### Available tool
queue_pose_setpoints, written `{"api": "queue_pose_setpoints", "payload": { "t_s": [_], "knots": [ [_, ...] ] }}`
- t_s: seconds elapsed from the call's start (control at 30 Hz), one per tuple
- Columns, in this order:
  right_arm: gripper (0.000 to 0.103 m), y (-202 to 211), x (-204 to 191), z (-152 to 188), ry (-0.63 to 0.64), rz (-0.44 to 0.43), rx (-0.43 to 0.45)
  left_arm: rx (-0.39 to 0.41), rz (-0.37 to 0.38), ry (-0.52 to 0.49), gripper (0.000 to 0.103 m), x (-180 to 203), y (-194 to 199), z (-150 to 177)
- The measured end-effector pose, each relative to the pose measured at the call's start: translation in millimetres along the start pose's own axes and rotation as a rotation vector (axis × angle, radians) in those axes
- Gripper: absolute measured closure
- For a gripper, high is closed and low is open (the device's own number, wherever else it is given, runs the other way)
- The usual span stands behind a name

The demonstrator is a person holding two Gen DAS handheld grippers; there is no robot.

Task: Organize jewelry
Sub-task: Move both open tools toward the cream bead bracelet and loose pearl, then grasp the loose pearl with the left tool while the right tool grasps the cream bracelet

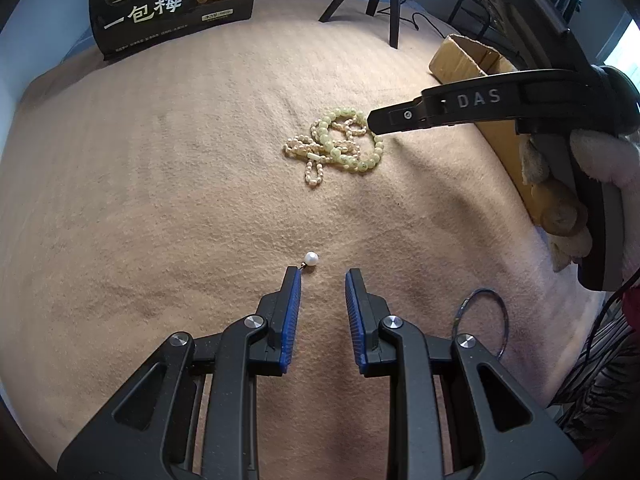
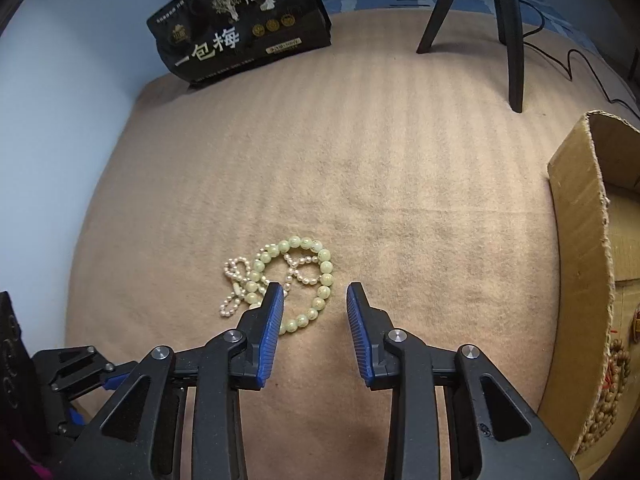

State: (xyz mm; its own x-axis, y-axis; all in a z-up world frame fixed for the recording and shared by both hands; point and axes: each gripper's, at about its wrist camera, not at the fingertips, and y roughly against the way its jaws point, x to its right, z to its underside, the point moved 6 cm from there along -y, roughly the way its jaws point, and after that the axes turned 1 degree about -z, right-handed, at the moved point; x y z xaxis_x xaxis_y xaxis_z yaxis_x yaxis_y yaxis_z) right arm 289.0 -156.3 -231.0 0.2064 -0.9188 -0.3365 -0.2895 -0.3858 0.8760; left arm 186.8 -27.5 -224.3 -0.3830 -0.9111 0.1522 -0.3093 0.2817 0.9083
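A pale green bead bracelet (image 1: 362, 158) lies tangled with a small pink pearl strand (image 1: 314, 172) on the tan blanket; both also show in the right wrist view, the bracelet (image 2: 325, 268) and the strand (image 2: 232, 300). My right gripper (image 2: 315, 290) is open just above the bracelet's near side; its tip (image 1: 374, 122) shows from the left wrist. My left gripper (image 1: 323, 274) is open and empty, with a single white pearl pendant (image 1: 311, 258) just beyond its left finger. A thin blue bangle (image 1: 482, 320) lies to its right.
A cardboard box (image 2: 580, 240) holding brown beads stands at the right edge. A black snack bag (image 2: 240, 28) stands at the back left. Black tripod legs (image 2: 514, 40) stand at the back. A cable runs beside them.
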Motion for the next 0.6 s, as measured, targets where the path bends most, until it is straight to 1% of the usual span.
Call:
{"api": "queue_pose_setpoints", "payload": {
  "t_s": [0.23,0.3,0.47,0.6],
  "knots": [
    [0.077,-8.1,2.3,-0.7,-0.010,-0.001,-0.009,-0.007,-0.010,-0.003,0.081,-1.3,-10.1,-5.1],
    [0.079,-8.9,1.9,-0.7,-0.010,-0.003,-0.013,-0.011,-0.010,-0.003,0.088,-2.1,-13.7,-6.3],
    [0.080,-14.3,0.8,-1.1,-0.001,0.005,-0.023,-0.024,-0.012,-0.011,0.088,-2.1,-21.6,-6.9],
    [0.084,-21.5,-0.9,-4.2,0.020,0.040,-0.033,-0.029,-0.018,-0.009,0.091,-2.5,-25.5,-6.5]
  ]
}}
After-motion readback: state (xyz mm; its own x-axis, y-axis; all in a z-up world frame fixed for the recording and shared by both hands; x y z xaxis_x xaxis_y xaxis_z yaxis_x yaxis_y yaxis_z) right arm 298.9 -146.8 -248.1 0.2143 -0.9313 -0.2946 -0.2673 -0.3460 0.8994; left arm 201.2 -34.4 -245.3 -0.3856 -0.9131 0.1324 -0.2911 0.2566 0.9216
